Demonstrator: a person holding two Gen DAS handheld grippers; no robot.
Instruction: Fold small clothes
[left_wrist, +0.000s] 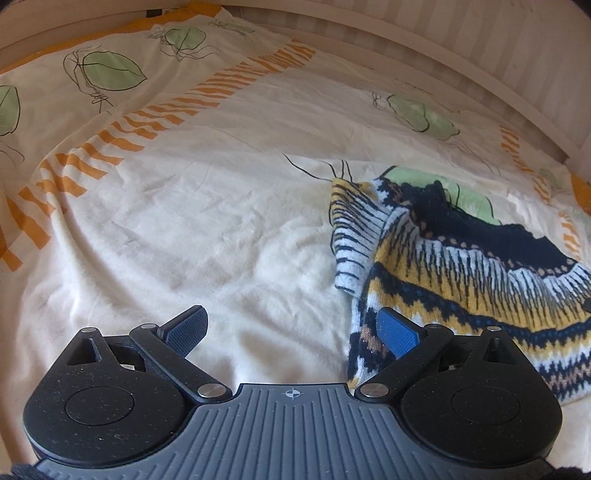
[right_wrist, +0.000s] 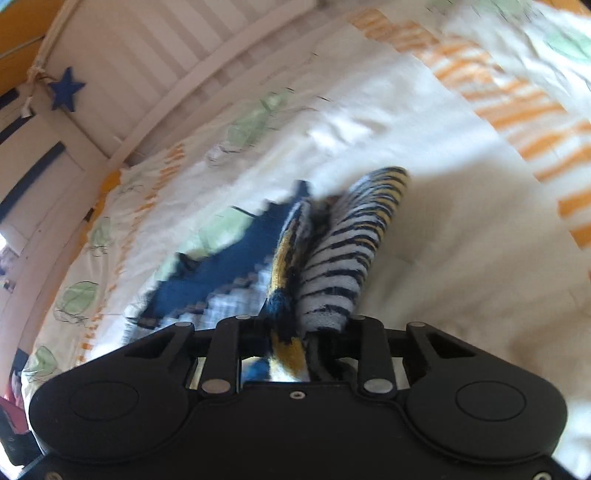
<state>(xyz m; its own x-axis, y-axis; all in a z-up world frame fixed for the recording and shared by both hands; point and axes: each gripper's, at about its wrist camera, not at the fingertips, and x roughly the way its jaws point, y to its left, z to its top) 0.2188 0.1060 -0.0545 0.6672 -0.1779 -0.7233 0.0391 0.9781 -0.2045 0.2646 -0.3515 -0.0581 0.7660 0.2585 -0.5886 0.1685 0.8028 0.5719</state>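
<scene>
Sweater fold barely begun

We have the right gripper (right_wrist: 295, 328) clamped on a bunched part of the knitted sweater (left_wrist: 461, 266), which lies on the bedsheet (left_wrist: 207, 221); our left gripper (left_wrist: 291, 328) hangs spread wide and empty beside its hem. One sleeve is turned in, the body still unfolded. Only the bed rail (right_wrist: 177, 92) and a blue star (right_wrist: 66, 94) are nearby; nothing blocks us.
</scene>
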